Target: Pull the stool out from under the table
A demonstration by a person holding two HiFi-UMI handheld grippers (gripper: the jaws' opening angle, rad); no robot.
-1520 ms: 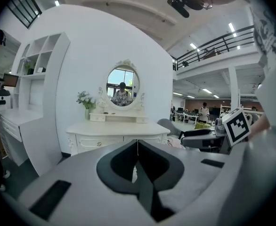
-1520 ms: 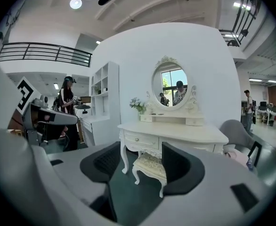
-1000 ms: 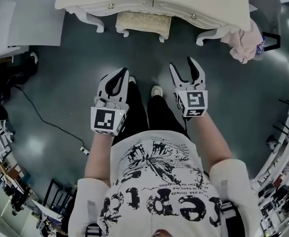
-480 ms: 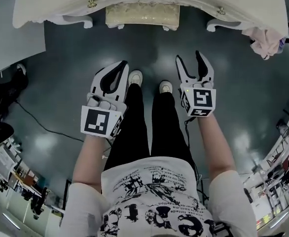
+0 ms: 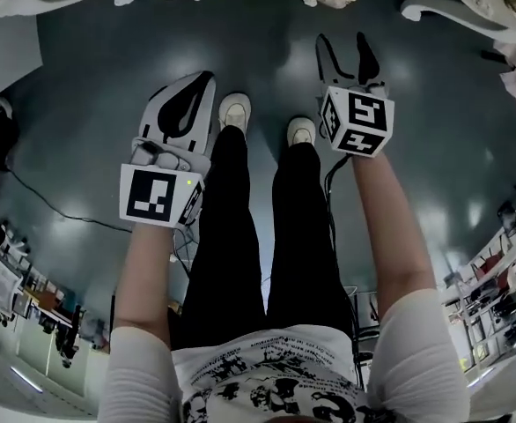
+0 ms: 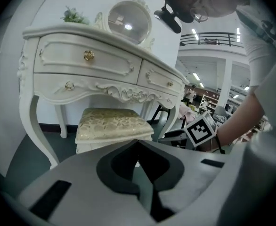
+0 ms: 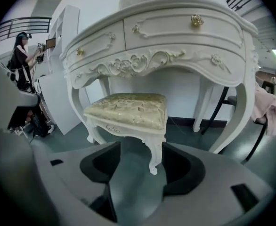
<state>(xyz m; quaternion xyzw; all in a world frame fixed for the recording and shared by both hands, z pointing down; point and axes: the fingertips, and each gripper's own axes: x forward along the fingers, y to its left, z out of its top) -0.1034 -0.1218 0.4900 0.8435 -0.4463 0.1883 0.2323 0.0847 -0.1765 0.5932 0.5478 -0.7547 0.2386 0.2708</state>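
Under the far dressing table [image 7: 175,29] the stool [image 7: 128,109] sits untouched; left gripper [image 6: 138,142] pinched closed and empty, right gripper [image 5: 343,42] gaping, empty. A one-sided grab could swing it into a table leg [image 7: 241,105].

It was a large indoor hall, staged like a bedroom corner: an ornate white dressing table [image 7: 175,36] and stool [image 7: 128,109] at 12 o'clock on a dark glossy floor [image 5: 91,86], cluttered racks [image 5: 504,289] at 4 and 8 o'clock, a loose cable [image 5: 69,217] at 9, and a railed mezzanine [image 6: 213,37] beyond.
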